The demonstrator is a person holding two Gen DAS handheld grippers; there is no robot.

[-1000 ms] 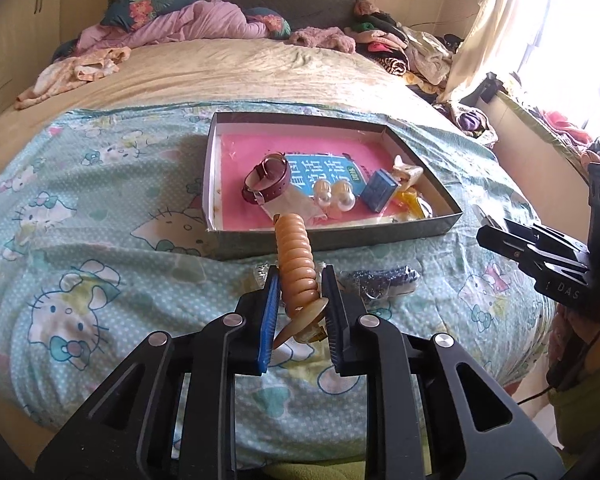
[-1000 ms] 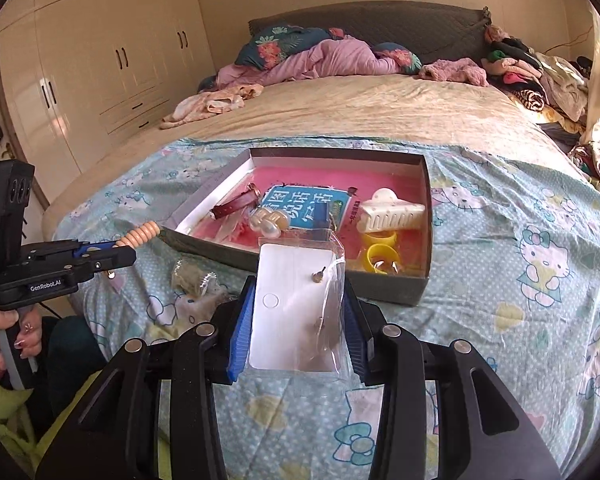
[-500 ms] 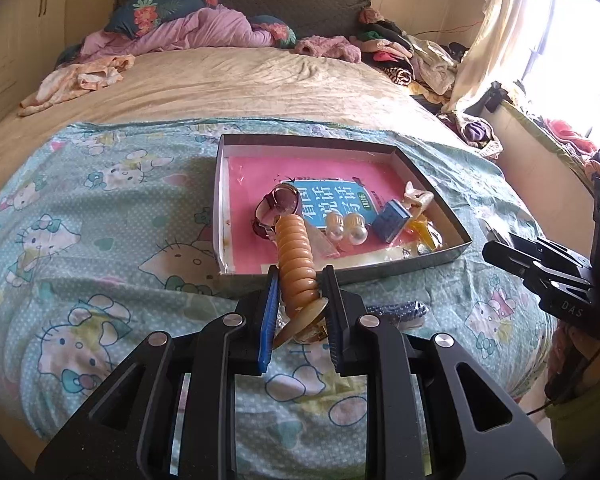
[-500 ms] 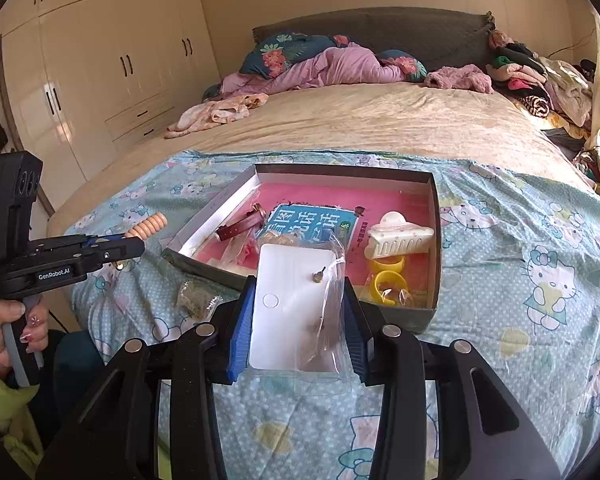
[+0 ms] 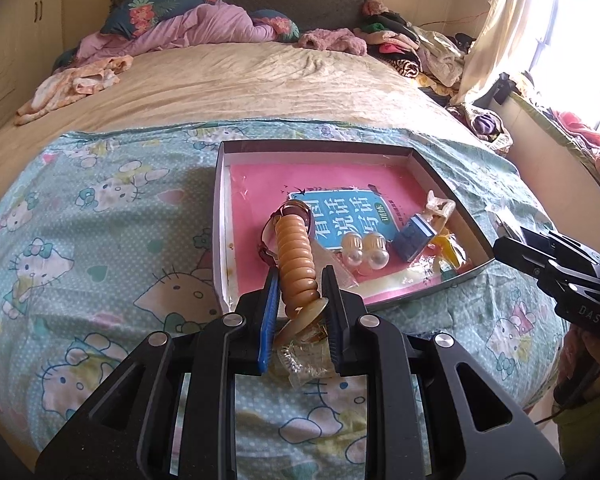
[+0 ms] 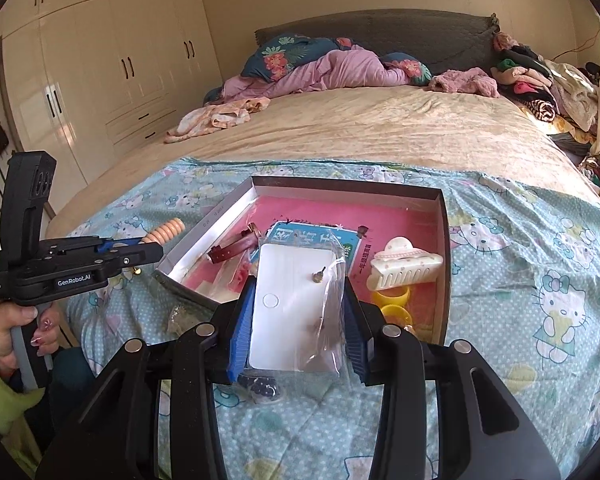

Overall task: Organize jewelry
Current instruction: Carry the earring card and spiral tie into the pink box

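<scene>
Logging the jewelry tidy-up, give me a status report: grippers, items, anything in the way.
Left gripper shut on beaded bracelet. Right gripper shut on earring card. Both short of the box; watch, hair claw already inside.

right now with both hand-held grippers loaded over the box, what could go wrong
The tan wooden bead bracelet sticks far out of the left hand-held gripper, so it may knock the dark red strap watch. The clear plastic bag with white earring card in the right hand-held gripper looks slick and could slip.
</scene>
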